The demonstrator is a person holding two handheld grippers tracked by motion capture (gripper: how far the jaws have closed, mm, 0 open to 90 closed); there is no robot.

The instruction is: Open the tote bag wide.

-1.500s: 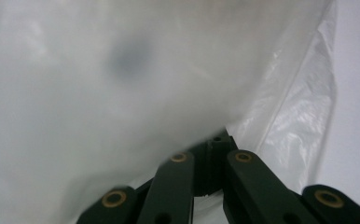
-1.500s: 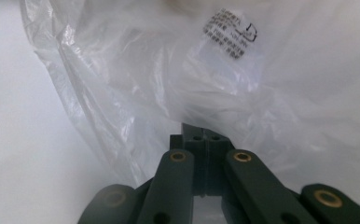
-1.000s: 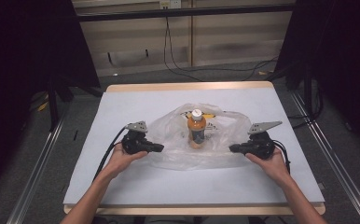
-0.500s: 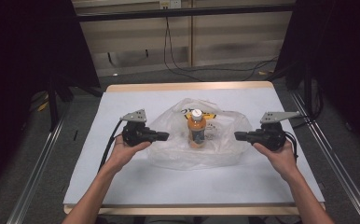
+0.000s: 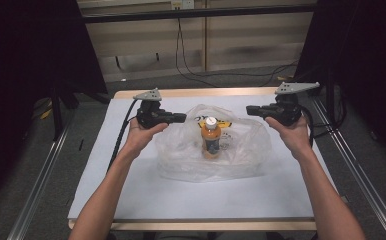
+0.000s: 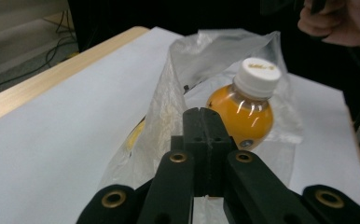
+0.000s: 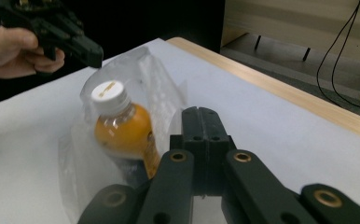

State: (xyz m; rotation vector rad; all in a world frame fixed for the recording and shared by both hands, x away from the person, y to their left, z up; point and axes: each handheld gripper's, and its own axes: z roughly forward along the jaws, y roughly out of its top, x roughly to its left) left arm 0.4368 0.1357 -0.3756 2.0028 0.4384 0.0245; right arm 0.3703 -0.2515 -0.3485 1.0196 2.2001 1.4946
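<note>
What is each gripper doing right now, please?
Left gripper: closed, apparently pinching the left edge of the clear plastic bag.
Right gripper: closed, apparently pinching the bag's right edge; the orange drink bottle stands inside.

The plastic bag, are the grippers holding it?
Yes. The left gripper and right gripper each pinch an edge of the plastic bag, on opposite sides of the bottle.
</note>
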